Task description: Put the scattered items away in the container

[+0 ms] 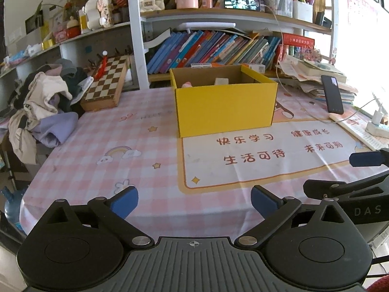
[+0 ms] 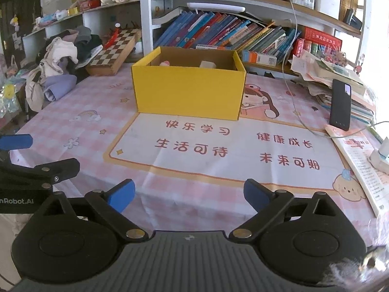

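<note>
1. Left wrist view shows the left gripper (image 1: 194,200) low over the near edge of the surface (image 1: 97,146), its blue-padded fingers (image 1: 125,200) spread wide with nothing between them, only the pink checked cloth below.
2. Straight ahead of it and well apart stands the yellow box (image 1: 226,107), an open-topped cardboard container set upright on the cloth, just behind a white panel of red printed characters (image 1: 267,150).
3. Inside the box, a pink item (image 1: 187,84) and a pale block (image 1: 221,81) peek above the front wall; little more of either can be made out.
4. At the right edge of this view, part of the right gripper (image 1: 364,159) shows, one blue pad reaching in over the surface.
5. Right wrist view shows the right gripper (image 2: 189,194) likewise spread wide and empty, hovering above the near part of the cloth.
6. From here the yellow box (image 2: 189,92) sits ahead and slightly left of centre, well apart from the fingers, with the printed panel lying between them.
7. No loose item lies on the cloth between either gripper and the box.
8. A black phone (image 2: 340,104) leans upright against a stack of papers to the right, a chessboard (image 1: 107,80) and a heap of clothes (image 1: 46,102) lie to the left, and shelves of books (image 1: 214,48) rise behind the box.
</note>
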Motion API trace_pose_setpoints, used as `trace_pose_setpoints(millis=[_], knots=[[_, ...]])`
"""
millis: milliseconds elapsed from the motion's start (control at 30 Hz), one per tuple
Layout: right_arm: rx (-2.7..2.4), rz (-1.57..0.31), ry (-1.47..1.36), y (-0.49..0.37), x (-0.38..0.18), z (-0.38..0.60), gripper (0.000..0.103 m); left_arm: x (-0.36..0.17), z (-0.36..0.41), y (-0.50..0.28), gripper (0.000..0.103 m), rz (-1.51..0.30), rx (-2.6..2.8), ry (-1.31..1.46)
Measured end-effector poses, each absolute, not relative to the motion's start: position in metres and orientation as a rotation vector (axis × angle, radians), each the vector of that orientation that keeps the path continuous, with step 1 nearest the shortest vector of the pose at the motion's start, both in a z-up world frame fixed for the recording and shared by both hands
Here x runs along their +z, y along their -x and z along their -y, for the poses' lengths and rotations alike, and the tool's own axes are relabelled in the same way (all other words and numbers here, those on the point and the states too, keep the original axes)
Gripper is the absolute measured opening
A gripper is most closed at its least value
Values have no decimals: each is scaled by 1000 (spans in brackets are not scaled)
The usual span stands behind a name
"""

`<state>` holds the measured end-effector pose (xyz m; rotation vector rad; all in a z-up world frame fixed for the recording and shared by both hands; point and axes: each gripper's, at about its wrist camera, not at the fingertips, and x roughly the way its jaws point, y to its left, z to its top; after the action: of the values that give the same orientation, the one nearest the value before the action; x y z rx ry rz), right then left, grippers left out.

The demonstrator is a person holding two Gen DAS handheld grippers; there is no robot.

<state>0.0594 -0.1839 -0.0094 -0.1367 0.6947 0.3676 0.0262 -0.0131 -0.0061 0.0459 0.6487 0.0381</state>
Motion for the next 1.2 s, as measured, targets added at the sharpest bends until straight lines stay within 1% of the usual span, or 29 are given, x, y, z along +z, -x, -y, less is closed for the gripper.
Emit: trace_pose_setpoints(millis=[533, 1200], knots=[[361, -692, 146, -57, -8, 182, 103, -7, 7, -26, 103, -657, 54, -29], [368, -699, 150, -60, -8, 184, 103, -9, 4, -29, 103, -670, 48, -18]])
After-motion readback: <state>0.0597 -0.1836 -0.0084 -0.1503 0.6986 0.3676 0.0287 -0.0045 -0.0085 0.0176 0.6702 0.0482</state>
